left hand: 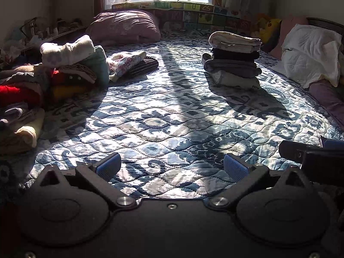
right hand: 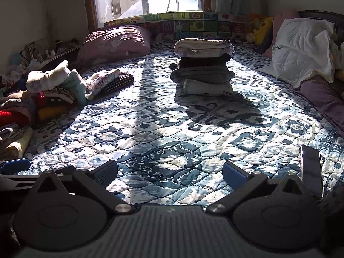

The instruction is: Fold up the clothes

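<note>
Grey-and-cream folded stack (left hand: 233, 61) sits squared, upper right; bare quilted bed (left hand: 163, 129) fills centre; left hand-held gripper (left hand: 172, 167) and right hand-held gripper (right hand: 169, 172) spread, empty.

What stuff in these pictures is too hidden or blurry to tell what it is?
- Messy heap of unfolded clothes: both views, cut off by the left edge and in shadow; the pieces cannot be counted.
- Small bottles on the dark side shelf: both views, too small and blurred to identify.
- Neat stack of folded clothes: only folded edges show, so the garment types are unknown.
- Flat dark object: right wrist view, at a glancing angle beside the tongs.
</note>
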### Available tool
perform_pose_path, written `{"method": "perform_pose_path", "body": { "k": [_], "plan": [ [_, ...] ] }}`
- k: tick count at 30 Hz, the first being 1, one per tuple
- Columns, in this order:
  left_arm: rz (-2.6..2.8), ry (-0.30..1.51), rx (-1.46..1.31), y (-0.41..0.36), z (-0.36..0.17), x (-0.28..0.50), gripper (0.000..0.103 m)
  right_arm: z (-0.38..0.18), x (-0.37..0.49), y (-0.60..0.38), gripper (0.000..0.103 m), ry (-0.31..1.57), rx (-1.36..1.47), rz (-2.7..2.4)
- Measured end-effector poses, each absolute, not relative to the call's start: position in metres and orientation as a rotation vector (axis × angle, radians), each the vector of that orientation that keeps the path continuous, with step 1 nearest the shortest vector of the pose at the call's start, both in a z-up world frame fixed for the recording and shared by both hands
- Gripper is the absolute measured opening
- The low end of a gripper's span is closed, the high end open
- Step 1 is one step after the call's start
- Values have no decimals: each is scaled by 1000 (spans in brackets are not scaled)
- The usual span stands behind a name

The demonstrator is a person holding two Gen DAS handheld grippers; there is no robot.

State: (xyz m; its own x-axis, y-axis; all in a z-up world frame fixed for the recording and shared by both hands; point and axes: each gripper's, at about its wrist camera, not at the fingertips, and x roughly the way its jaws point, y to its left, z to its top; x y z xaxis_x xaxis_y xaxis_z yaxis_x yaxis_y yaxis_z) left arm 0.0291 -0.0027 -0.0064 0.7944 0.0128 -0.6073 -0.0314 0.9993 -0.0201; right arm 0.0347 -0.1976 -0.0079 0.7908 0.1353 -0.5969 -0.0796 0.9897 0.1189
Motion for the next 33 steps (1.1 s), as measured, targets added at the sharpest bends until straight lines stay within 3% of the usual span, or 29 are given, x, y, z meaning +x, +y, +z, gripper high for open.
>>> {"method": "perform_pose_path", "body": {
  "k": [10, 24, 33],
  "plan": [
    [26, 658, -24, -5, -11, 61, 103, -15, 70, -200, 103, 674, 66, 121],
    [-74, 604, 14, -28, -22, 170, 103, -55, 178, -237, 103, 694, 96, 81],
    [-194, 566, 23, -67, -15, 275, 102, -111, 259, -285, 103, 527, 132, -27]
  ]
}}
